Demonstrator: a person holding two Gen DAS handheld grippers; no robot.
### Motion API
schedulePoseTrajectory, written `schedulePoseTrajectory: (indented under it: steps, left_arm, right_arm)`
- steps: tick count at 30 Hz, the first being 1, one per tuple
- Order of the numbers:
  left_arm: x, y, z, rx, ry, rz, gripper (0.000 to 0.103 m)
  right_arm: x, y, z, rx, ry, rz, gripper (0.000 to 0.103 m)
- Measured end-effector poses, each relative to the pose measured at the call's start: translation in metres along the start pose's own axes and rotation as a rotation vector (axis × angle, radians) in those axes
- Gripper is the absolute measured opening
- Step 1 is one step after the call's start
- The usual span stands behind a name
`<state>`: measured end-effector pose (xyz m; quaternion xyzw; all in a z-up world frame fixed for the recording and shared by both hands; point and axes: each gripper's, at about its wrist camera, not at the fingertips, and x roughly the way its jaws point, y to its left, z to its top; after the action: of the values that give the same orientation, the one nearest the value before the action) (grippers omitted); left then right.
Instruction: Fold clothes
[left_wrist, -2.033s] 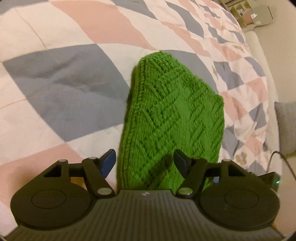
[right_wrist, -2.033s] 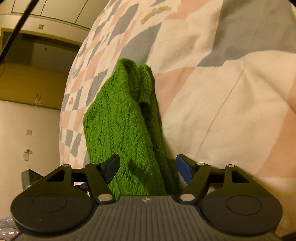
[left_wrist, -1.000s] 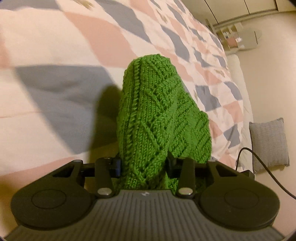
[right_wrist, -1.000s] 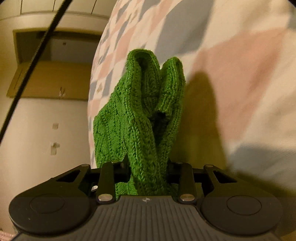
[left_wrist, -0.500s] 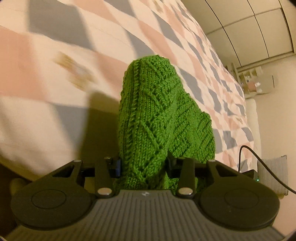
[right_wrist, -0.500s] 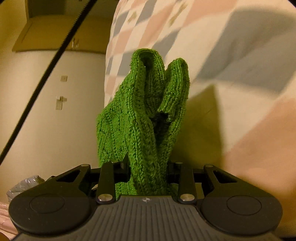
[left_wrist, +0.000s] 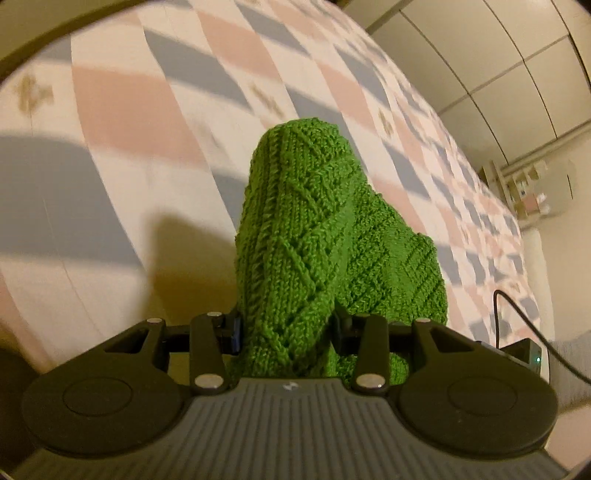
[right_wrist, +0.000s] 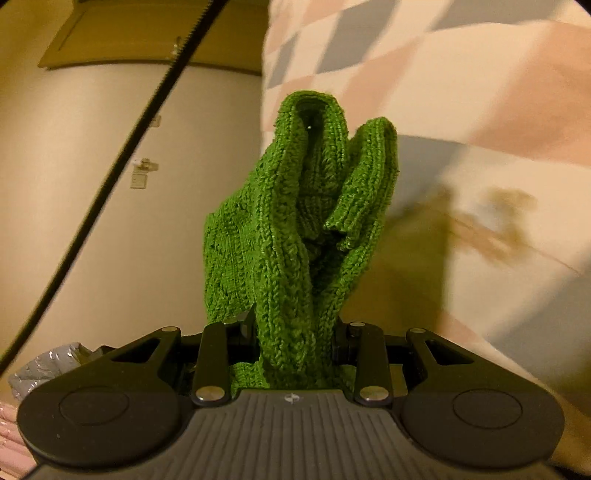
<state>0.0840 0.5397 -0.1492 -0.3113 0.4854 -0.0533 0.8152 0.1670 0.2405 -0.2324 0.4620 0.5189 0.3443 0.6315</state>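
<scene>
The left gripper (left_wrist: 286, 328) is clenched on a green knit (left_wrist: 314, 236), its two fingers (left_wrist: 236, 330) pressed into the fabric from either side. The cloth rises out of the grip as a thick bunched fold with a diamond pattern, and a wider flap spreads off to the right. Beneath and beyond lies the bed (left_wrist: 122, 110), covered in a quilt of pink, grey and white diamonds; the knit throws a shadow onto it at left. The camera looks along the quilt toward wardrobe doors (left_wrist: 498, 66) at the far right — a black cable (left_wrist: 517, 317) curls in at the right edge.

The right gripper (right_wrist: 293, 332) is likewise clamped on the knit (right_wrist: 295, 229), fingers (right_wrist: 341, 343) closed hard against a ribbed edge. Here the cloth stands up in two rounded folds, the taller left one open at its top like a cuff, the shorter right one drooping. This gripper is tilted so that the quilt fills the right half of its view and a pale wall (right_wrist: 110, 184) the left, a dark cable (right_wrist: 122, 155) crossing it diagonally. The quilt is blurred in both views.
</scene>
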Motion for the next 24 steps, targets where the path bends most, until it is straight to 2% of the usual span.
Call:
schedulePoseTrajectory:
  steps: [8, 14, 19, 24]
  left_arm:
    - [0.004, 0.031, 0.096, 0.013, -0.079, 0.051, 0.037]
    - [0.011, 0.069, 0.170, 0.018, -0.096, 0.052, 0.037]
    - [0.033, 0.112, 0.229, 0.041, -0.049, 0.020, 0.037]
    - [0.053, 0.138, 0.282, 0.081, 0.005, -0.001, 0.037]
  right_arm:
    - [0.104, 0.034, 0.077, -0.005, 0.021, 0.035, 0.032]
    - [0.182, 0.051, 0.117, 0.048, -0.012, 0.055, 0.032]
    - [0.246, 0.057, 0.140, 0.085, -0.070, 0.031, 0.032]
    - [0.294, 0.060, 0.158, 0.134, -0.137, 0.021, 0.032]
